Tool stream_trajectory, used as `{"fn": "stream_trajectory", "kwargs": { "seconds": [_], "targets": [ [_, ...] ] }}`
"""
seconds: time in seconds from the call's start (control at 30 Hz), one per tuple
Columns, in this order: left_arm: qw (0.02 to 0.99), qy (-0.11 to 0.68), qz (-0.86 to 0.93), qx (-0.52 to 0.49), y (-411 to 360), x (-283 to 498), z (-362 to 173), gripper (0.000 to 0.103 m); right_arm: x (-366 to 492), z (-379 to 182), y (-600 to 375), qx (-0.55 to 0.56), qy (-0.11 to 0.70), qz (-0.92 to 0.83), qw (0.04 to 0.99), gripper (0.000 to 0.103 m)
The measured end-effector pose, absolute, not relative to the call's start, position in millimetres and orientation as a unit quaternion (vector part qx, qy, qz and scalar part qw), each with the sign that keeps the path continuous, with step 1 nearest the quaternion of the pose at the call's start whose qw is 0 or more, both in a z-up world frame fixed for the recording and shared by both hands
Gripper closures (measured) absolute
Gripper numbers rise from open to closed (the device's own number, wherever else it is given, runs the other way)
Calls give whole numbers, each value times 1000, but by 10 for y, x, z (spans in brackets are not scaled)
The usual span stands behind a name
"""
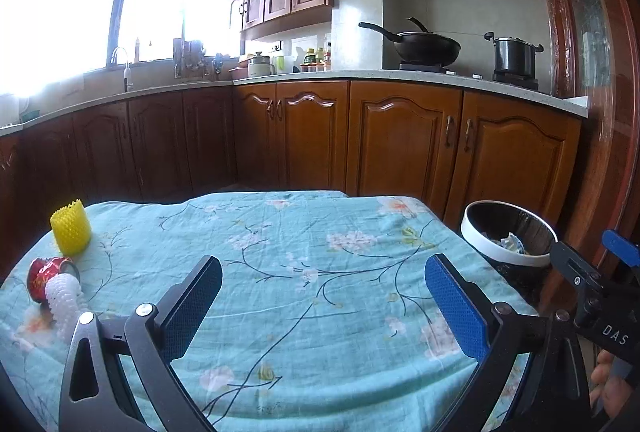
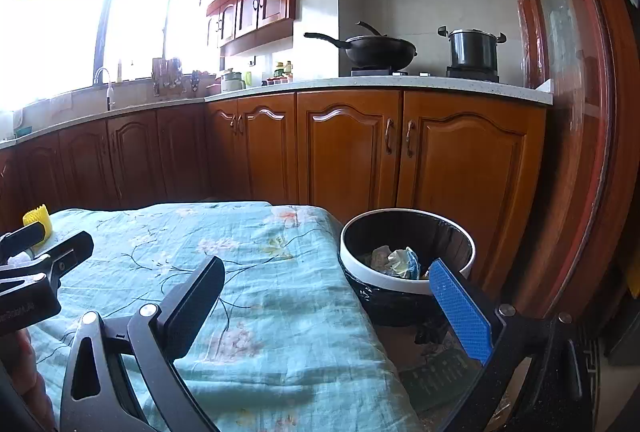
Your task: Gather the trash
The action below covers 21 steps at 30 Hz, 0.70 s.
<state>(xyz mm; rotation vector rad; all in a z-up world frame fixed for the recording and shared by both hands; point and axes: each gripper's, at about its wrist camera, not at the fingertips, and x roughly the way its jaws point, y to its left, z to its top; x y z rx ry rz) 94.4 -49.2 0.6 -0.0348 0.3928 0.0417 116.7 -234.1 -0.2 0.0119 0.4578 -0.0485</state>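
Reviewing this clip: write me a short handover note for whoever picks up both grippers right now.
Left gripper: jaws open, empty, over the floral tablecloth.
Right gripper: jaws open, empty, at the table's right edge by the trash bin.
Done: crumpled paper already lies in the bin.
Left: three items at the table's far left: a yellow foam net sleeve standing upright, a crushed red can on its side, and a white foam net against the can. The left gripper is nearer to them; the bin sits off the table's right side.
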Motion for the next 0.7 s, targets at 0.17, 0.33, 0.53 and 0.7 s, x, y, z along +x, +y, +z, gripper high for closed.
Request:
{"fn": "stream_trajectory", "kwargs": {
  "seconds": [0.17, 0.33, 0.53, 0.7],
  "targets": [
    [980, 197, 28, -16, -502, 977, -15, 1, 1148, -21, -2308, 0, 221, -26, 975, 0],
    [980, 199, 24, -10, -488, 1004, -49, 1, 1134, -28, -2317, 1, 217, -31, 976, 0],
    [981, 195, 20, -4, -495, 993, -56, 1, 1130, -43, -2355, 6, 217, -33, 976, 0],
    [981, 194, 20, -3, -482, 985, -70, 1, 1113, -42, -2364, 8, 216, -30, 976, 0]
  ]
}}
